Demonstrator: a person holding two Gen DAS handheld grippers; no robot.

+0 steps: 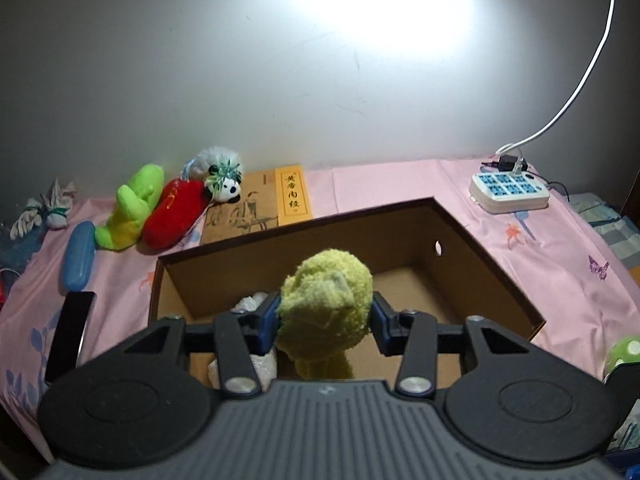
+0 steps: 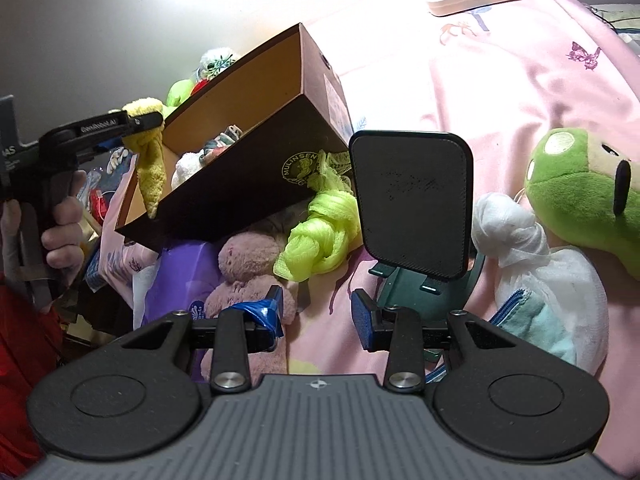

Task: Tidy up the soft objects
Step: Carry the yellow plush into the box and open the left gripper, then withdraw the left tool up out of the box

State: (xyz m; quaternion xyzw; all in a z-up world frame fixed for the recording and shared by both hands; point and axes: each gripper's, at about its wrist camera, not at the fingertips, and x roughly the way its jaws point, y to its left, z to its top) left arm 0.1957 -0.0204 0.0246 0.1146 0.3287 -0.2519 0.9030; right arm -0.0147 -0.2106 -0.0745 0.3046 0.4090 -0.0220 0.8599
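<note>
My left gripper [image 1: 324, 316] is shut on a fluffy yellow cloth [image 1: 328, 292], which hangs over the open brown cardboard box [image 1: 480, 248]. White soft items [image 1: 250, 304] lie inside the box at its near left. In the right wrist view the box [image 2: 248, 176] tilts at the upper left, and the yellow cloth [image 2: 152, 168] dangles at its near corner. My right gripper [image 2: 318, 312] is open with nothing between its fingers, low over the pink sheet. A pink plush [image 2: 244, 264] touches its left finger. A neon green knotted cloth [image 2: 320, 232] lies just ahead.
A dark phone stand [image 2: 412, 200], a white knotted cloth [image 2: 508, 224] and a green plush [image 2: 580, 184] lie to the right. Behind the box are a book [image 1: 256, 208], a red plush [image 1: 176, 212], a green-yellow plush [image 1: 132, 208], a panda [image 1: 226, 184] and a power strip [image 1: 508, 192].
</note>
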